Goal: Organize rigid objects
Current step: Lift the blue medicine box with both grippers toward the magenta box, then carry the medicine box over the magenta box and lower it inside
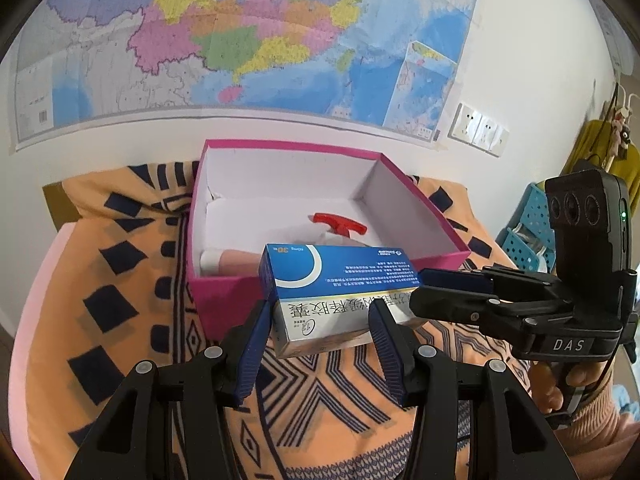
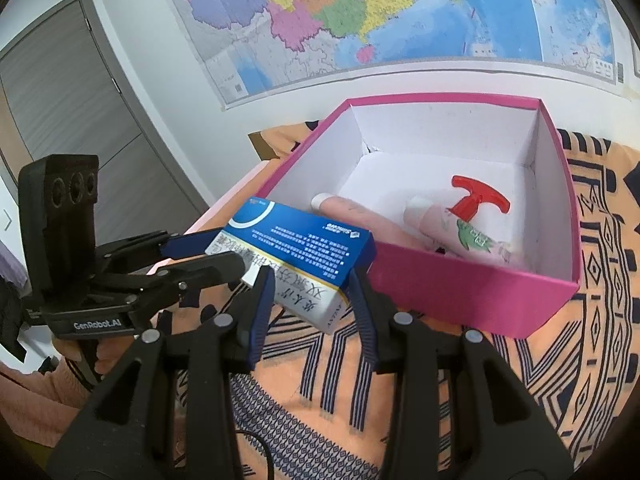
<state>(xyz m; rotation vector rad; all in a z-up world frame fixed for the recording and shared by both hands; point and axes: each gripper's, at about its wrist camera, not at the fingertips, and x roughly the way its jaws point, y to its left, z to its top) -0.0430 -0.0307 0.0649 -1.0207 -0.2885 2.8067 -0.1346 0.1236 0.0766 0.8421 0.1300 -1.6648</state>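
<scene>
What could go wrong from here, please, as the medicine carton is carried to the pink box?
Both the left claw and the right claw grip the medicine carton; uneven pulling could crush or twist it. It hangs by the pink box front wall and might catch the rim. Dropped in, it could land on the red-capped bottle.

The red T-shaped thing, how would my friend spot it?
Find the big pink box below the wall map. Inside, near its right wall, past the pale pink tubes, lies the red T-shaped piece. Nothing else in there is bright red.
</scene>
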